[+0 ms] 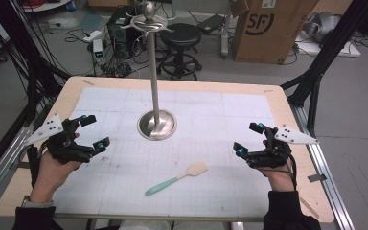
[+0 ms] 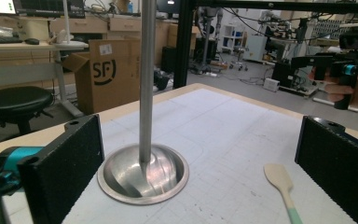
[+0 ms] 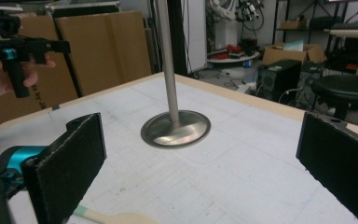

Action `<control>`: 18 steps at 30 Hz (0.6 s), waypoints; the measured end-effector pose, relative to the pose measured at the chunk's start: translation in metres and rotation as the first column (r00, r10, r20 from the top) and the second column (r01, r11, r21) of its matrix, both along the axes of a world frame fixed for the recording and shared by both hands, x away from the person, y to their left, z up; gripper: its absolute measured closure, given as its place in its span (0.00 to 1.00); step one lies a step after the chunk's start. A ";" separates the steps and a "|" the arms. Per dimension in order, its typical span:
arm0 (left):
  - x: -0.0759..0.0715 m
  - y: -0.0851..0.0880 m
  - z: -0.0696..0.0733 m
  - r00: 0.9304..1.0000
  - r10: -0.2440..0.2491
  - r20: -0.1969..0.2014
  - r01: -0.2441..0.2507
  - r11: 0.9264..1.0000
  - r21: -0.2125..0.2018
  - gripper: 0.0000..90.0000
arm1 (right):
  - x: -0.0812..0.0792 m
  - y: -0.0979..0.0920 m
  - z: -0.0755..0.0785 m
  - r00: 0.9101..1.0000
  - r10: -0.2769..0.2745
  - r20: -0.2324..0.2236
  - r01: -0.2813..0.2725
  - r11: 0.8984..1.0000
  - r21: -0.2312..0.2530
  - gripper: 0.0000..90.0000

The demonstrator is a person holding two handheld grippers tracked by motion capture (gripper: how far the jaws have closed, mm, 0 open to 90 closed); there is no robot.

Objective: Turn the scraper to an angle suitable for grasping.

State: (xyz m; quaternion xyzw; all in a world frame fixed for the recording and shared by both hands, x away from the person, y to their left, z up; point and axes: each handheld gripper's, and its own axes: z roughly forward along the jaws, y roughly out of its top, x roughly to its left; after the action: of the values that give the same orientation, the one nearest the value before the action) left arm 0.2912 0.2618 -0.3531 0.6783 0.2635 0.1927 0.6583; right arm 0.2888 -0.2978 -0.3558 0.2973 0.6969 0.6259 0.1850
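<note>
A metal stand (image 1: 156,125) with a round base and a tall pole topped by hooks rises from the middle of the white mat (image 1: 211,110). A spatula (image 1: 177,178) with a green handle and a beige blade lies flat on the mat near the front, between the two hands. My left gripper (image 1: 96,131) hovers at the left of the table, open, with nothing between its jaws. At the right, my right gripper (image 1: 247,138) is likewise open and holds nothing. In the left gripper view the stand's base (image 2: 143,175) and the spatula's blade (image 2: 282,184) lie ahead.
The wooden table's rim (image 1: 287,110) frames the mat. Behind the table stand a black stool (image 1: 180,36), a cardboard box (image 1: 268,28) and cables on the floor. Black frame posts (image 1: 316,76) flank both sides.
</note>
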 end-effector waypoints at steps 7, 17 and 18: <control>-0.001 -0.002 -0.002 1.000 -0.001 0.003 0.001 1.000 0.009 0.02 | 0.009 0.019 -0.008 0.998 0.040 -0.050 -0.044 0.996 -0.073 0.01; -0.004 0.003 -0.005 1.000 0.014 -0.012 -0.014 1.000 0.011 0.02 | 0.014 0.057 -0.023 0.975 0.186 -0.124 -0.203 0.970 -0.138 0.69; -0.005 0.005 -0.005 1.000 0.014 -0.012 -0.014 1.000 0.013 0.02 | 0.015 0.063 -0.025 0.972 0.191 -0.137 -0.211 0.965 -0.155 0.78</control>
State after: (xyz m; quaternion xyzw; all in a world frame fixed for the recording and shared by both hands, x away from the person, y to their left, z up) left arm 0.2864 0.2665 -0.3582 0.6818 0.2710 0.1949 0.6509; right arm 0.3036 -0.2349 -0.3806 0.2458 0.7838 0.5611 0.1022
